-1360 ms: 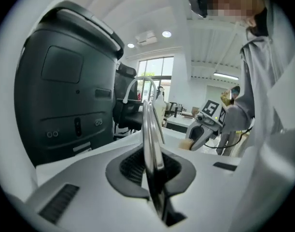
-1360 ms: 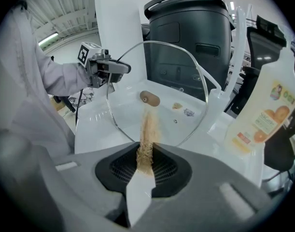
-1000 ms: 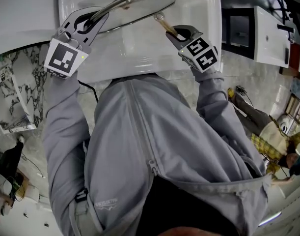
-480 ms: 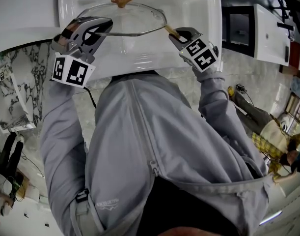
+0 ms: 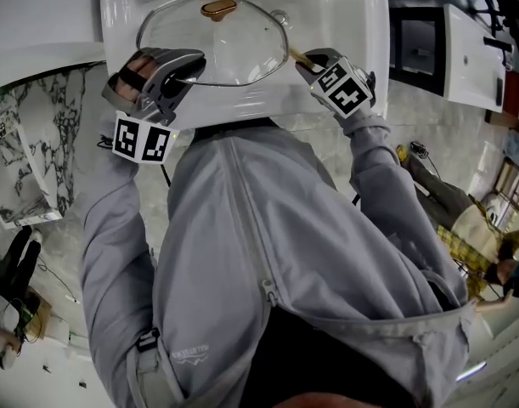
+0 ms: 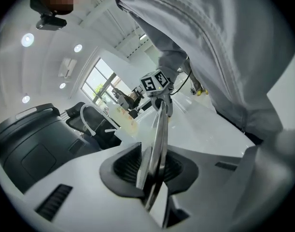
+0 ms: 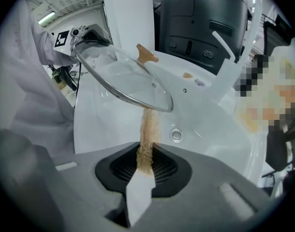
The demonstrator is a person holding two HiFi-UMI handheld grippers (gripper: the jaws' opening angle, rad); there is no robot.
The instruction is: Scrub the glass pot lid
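The glass pot lid (image 5: 212, 41), steel-rimmed with a brown knob (image 5: 218, 8), lies nearly flat over the white sink (image 5: 340, 15), knob up. My left gripper (image 5: 181, 73) is shut on its near left rim. Its jaws have just been opening a little, with the rim (image 6: 160, 129) still between the pads, seen edge-on. My right gripper (image 5: 312, 58) is shut on a tan scrub pad (image 7: 146, 139), whose tip touches the lid's edge (image 7: 159, 105). In the right gripper view the lid (image 7: 118, 79) slopes down from the left gripper (image 7: 87, 35).
The sink's drain (image 7: 175, 135) lies below the lid's lower edge. A black appliance (image 7: 200, 18) stands behind the sink, with a white upright (image 7: 128, 13) to its left. My grey jacket (image 5: 259, 253) fills the lower head view.
The lid has swung from a steep edge-on tilt to nearly flat with its knob up, and sits lower over the sink. The left gripper rolled and came down; the right gripper dropped slightly.
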